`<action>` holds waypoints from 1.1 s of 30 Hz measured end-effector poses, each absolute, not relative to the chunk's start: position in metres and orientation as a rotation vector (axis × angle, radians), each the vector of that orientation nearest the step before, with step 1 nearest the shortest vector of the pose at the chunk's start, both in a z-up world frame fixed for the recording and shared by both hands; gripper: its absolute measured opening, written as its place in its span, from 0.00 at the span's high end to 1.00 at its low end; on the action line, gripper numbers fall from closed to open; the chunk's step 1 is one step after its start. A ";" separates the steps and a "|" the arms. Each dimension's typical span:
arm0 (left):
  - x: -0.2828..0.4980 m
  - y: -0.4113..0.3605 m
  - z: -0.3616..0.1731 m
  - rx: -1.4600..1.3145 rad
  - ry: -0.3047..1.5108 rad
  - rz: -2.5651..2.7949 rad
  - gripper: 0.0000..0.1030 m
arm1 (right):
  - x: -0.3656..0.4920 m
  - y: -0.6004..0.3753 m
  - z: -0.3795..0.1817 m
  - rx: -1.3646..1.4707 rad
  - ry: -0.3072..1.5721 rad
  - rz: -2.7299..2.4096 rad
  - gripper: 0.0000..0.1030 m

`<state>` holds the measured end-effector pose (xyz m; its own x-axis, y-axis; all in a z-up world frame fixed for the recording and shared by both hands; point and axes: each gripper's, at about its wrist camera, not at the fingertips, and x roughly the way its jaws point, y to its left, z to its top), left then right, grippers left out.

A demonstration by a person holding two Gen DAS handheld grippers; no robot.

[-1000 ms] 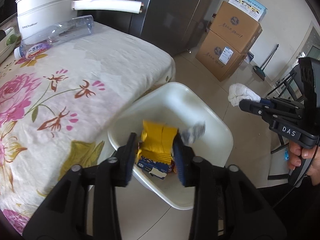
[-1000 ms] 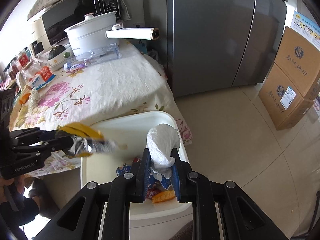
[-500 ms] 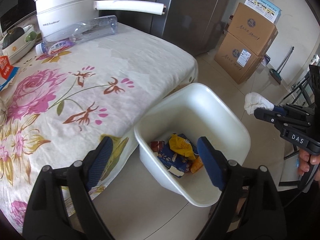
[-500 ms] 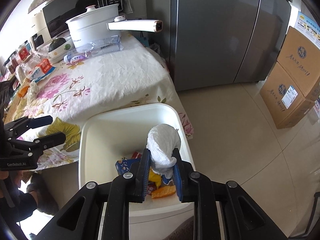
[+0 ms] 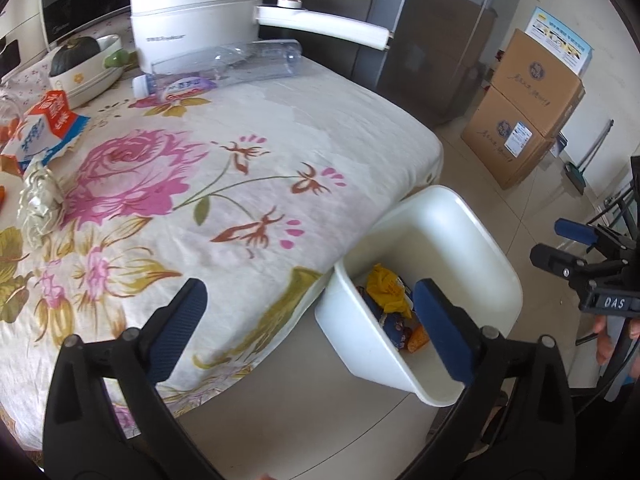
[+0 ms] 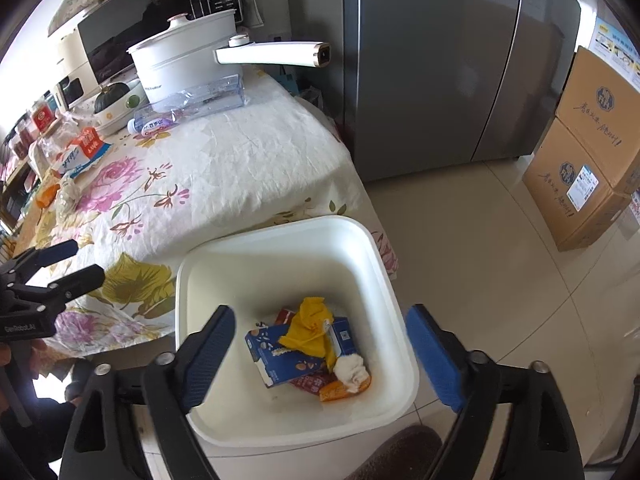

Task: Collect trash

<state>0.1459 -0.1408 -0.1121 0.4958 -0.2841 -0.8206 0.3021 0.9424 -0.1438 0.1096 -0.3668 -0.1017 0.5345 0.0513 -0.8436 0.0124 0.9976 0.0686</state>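
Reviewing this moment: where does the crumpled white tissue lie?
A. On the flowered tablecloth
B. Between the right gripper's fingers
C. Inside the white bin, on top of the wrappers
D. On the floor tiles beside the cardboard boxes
C. In the right wrist view the crumpled white tissue rests in the white bin against the orange wrapper, and the right gripper has nothing between its fingers, its jaws opening.

A floral cloth (image 5: 256, 128) covers the counter (image 6: 256, 148). At its far edge stand a white pot (image 5: 192, 12), a bowl (image 5: 96, 68) holding a dark squash, and a clear bottle (image 5: 224, 68) lying on its side. Toward the left edge lie a milk carton (image 5: 44, 128) and crumpled wrapping (image 5: 38, 204). On the tiled floor (image 6: 500, 280), against the counter's near corner, sits a white bin (image 6: 288, 236); two cardboard boxes (image 6: 588, 152) are stacked further off.
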 end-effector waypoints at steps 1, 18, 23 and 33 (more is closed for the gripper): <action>0.146 -0.136 -0.112 0.017 0.993 -0.339 0.00 | 0.110 -0.366 -0.101 0.069 1.001 0.023 0.00; 0.150 -0.059 -0.091 -0.088 0.931 -0.150 0.00 | 0.138 -0.307 -0.083 0.045 0.970 0.035 0.00; 0.151 -0.026 -0.089 -0.131 0.934 -0.096 0.00 | 0.148 -0.282 -0.077 0.032 0.961 0.061 0.00; 0.146 0.042 -0.087 -0.202 0.935 0.011 0.00 | 0.165 -0.226 -0.073 -0.013 0.954 0.124 0.00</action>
